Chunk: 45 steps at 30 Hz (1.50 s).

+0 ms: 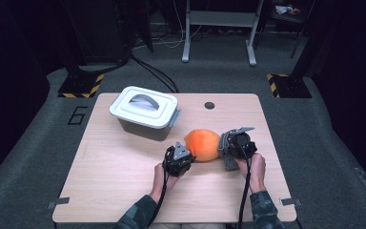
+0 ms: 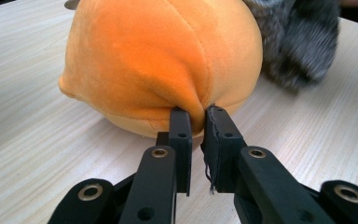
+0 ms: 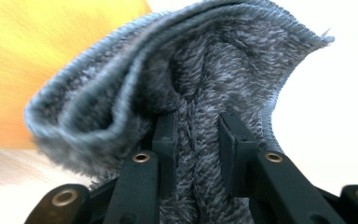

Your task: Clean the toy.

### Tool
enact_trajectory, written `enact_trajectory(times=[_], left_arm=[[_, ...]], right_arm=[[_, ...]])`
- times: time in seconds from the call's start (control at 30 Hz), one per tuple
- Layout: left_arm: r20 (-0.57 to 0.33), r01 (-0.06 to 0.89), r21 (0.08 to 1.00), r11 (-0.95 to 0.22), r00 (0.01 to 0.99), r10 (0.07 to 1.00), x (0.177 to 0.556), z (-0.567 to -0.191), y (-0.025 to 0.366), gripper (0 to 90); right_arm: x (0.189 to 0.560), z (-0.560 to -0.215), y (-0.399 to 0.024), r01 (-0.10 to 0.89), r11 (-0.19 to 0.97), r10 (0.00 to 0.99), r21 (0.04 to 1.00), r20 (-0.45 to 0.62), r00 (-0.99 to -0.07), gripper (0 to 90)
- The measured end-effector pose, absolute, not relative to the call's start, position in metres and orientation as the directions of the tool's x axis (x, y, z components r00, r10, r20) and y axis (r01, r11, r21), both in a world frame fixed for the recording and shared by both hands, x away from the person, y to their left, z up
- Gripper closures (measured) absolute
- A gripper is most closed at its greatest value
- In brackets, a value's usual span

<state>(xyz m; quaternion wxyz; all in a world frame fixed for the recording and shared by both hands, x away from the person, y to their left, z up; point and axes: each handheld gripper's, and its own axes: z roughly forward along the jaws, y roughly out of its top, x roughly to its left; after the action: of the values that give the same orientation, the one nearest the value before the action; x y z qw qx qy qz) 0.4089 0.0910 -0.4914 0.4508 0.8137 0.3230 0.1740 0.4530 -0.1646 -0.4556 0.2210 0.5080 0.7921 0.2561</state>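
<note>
An orange plush ball (image 1: 202,144) lies on the wooden table (image 1: 124,176), right of centre. My left gripper (image 1: 187,156) is at its near left side, shut on a pinch of the orange fabric (image 2: 196,122). A grey fuzzy cloth (image 1: 227,143) lies against the ball's right side. My right gripper (image 1: 229,146) is shut on a bunched fold of that grey cloth (image 3: 196,126), which rises above the jaws and hides the pads' tips. The orange plush (image 3: 37,56) shows blurred behind the cloth.
A white lidded box (image 1: 145,110) with a grey handle stands at the back left of the table. A small dark hole (image 1: 209,105) marks the tabletop at the back. Table legs and cables stand on the floor beyond.
</note>
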Motion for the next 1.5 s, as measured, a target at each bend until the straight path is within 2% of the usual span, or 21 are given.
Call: enact_trajectory(times=[0.07, 0.27, 0.57, 0.73, 1.1, 1.5], left_arm=[[-0.010, 0.371, 0.845, -0.385, 0.732, 0.682, 0.409, -0.491, 0.091, 81.3], [-0.013, 0.371, 0.846, -0.383, 0.732, 0.681, 0.409, -0.491, 0.091, 81.3], [0.000, 0.361, 0.848, -0.388, 0.732, 0.682, 0.409, -0.491, 0.090, 81.3], [-0.001, 0.364, 0.845, -0.391, 0.733, 0.680, 0.410, -0.490, 0.091, 82.9], [-0.001, 0.366, 0.845, -0.390, 0.730, 0.683, 0.411, -0.492, 0.090, 83.6], [-0.012, 0.378, 0.843, -0.382, 0.724, 0.690, 0.412, -0.493, 0.090, 83.8]], right_arm=[[0.447, -0.442, -0.161, 0.665, 0.356, 0.916, 0.656, -0.102, -0.389, 70.5], [0.433, -0.405, -0.130, 0.575, 0.416, 0.871, 0.704, -0.127, -0.474, 70.5], [0.435, -0.401, -0.085, 0.513, 0.541, 0.794, 0.667, -0.204, -0.573, 70.0], [0.439, -0.411, -0.081, 0.533, 0.541, 0.802, 0.651, -0.207, -0.560, 70.0], [0.442, -0.414, -0.100, 0.554, 0.503, 0.826, 0.664, -0.180, -0.534, 70.1], [0.451, -0.435, -0.136, 0.640, 0.412, 0.888, 0.649, -0.127, -0.442, 70.1]])
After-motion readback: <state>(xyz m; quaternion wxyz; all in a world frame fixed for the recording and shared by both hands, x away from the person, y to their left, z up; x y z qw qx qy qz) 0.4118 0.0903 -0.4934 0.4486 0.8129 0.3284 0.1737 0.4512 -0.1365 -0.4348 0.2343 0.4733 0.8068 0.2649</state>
